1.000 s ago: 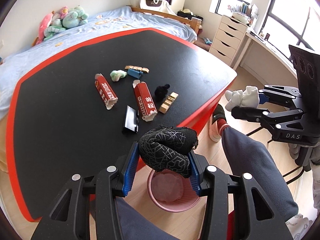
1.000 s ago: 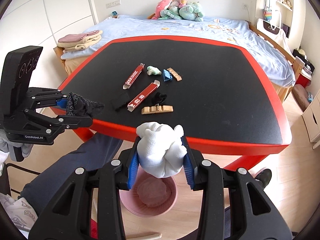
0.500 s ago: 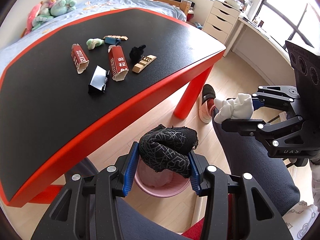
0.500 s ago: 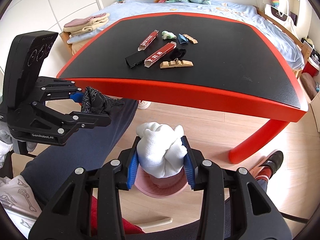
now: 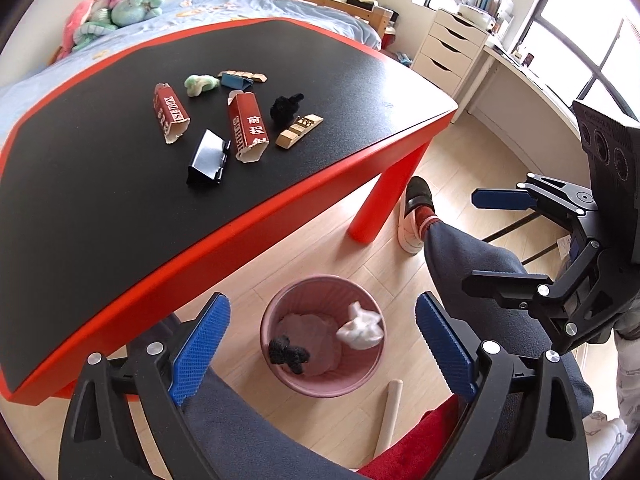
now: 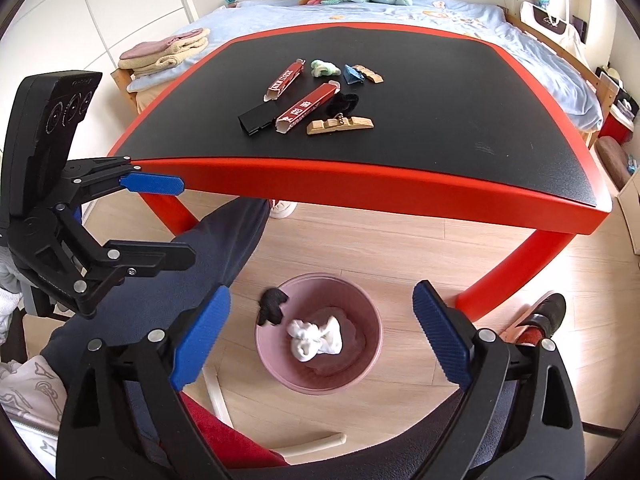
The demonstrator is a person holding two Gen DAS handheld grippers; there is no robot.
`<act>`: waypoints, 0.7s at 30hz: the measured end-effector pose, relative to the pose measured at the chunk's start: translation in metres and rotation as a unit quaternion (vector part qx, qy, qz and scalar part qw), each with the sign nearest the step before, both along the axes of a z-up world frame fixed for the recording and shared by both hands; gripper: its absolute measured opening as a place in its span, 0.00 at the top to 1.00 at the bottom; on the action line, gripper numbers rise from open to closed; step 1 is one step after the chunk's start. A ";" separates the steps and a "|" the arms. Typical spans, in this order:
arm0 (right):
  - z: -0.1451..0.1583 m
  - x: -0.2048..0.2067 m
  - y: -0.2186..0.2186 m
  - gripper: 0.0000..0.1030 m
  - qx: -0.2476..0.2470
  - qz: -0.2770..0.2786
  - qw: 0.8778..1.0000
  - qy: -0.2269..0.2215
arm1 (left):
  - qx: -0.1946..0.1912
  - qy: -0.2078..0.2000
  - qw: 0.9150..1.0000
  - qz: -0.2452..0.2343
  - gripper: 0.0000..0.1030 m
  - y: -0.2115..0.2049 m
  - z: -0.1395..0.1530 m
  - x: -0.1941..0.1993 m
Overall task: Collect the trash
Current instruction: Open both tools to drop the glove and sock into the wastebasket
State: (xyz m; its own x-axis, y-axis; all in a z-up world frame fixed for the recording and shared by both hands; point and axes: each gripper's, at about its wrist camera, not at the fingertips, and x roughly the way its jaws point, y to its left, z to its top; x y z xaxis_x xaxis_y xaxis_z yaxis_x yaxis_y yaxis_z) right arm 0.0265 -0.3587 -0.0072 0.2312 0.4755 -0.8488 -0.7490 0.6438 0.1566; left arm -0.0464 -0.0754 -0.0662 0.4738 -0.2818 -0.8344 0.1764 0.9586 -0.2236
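Observation:
A pink bin stands on the wooden floor below both grippers. A black sock lies in it at the rim, and a balled white sock rests beside that. My left gripper hangs over the bin, jaws opening wide with nothing between them. My right gripper is the same: opening and bare. On the table lie two red cartons, a black box, wooden pieces, a black wad and a green wad.
The red-edged black table overhangs the bin, with a red leg close by. A person's legs in dark trousers flank the bin. A bed and white drawers stand behind.
Both grippers opened and let go: the black sock dropped from the left and the white sock from the right into the pink bin. Earlier, both hands sank toward the bin.

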 end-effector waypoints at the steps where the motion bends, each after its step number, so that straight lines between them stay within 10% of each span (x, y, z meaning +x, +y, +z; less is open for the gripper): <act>1: -0.001 0.000 0.000 0.08 -0.001 -0.001 1.000 0.001 | 0.001 0.000 1.000 0.002 0.11 0.001 0.000 0.000; 21: -0.002 0.005 -0.005 0.05 0.009 -0.013 1.000 0.011 | -0.005 0.004 1.000 0.029 0.07 0.018 0.002 0.006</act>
State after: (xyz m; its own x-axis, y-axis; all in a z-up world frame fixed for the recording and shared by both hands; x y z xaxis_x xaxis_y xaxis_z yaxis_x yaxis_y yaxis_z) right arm 0.0315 -0.3634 -0.0093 0.2252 0.4848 -0.8452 -0.7282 0.6600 0.1845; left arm -0.0408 -0.0578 -0.0647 0.4832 -0.2624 -0.8353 0.1179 0.9649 -0.2348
